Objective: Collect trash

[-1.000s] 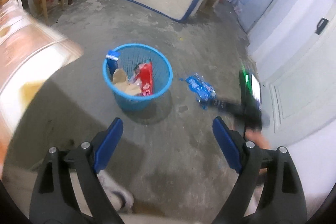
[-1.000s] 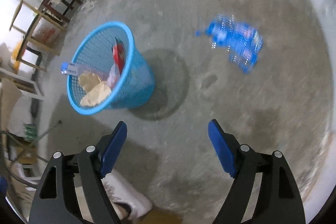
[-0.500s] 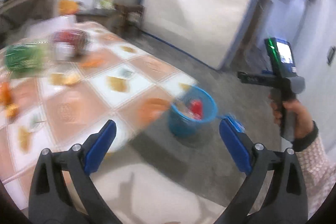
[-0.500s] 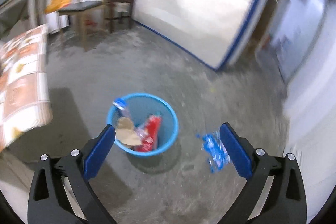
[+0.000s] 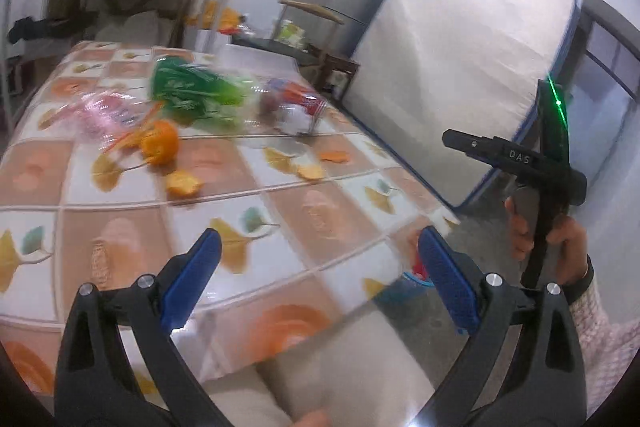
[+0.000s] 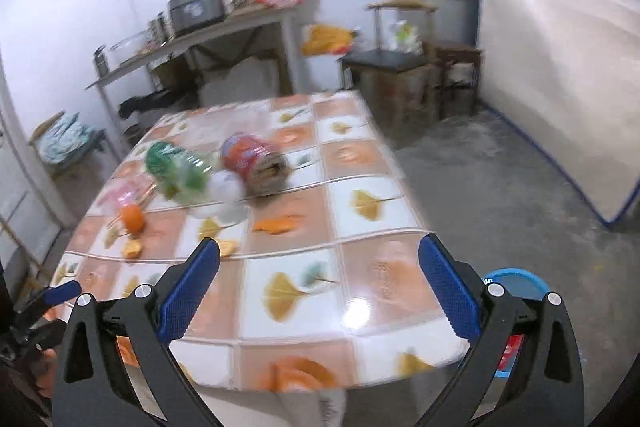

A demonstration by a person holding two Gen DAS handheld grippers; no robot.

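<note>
Both my grippers are empty rn. Left gripper (image 5: 316,279) has jaws spread wide w/ nothing between the blue pads; right gripper (image 6: 318,281) same, jaws just been opening, gap bare. I read this as between pickups: wide jaws make sense bc the next piece isn't chosen yet and the trash varies a lot in size.

Trash sits on the table (image 6: 304,311), mid-left of both frames, well apart from my fingertips. Green wrapper (image 6: 176,163) lies just beside a red can (image 6: 256,167) that's on its side, a whitish crumpled bit (image 6: 226,193) in front of them. Orange peel bits (image 6: 276,225) are scattered nearer me, plus a rounder orange piece (image 6: 132,217) further left. All blurred, so can't tell exact contacts. Prob left where someone ate, hence the scatter across the tablecloth.

Blue bin (image 6: 510,279) is on the floor at lower right of the right view, beside the table corner and partly behind my right finger. Handy spot: short carry off the table edge.

View diffs: left cam shows the right hand (image 5: 560,243) on its black handle at right edge, w/ a green light up top; bin there is only a blue sliver (image 5: 404,285) under the table edge. Right cam shows the bin rim better and the floor beyond, plus a bit of the left gripper's blue pad (image 6: 60,293) at lower left.

Next, I'd guess, reach for the nearest peel.
</note>
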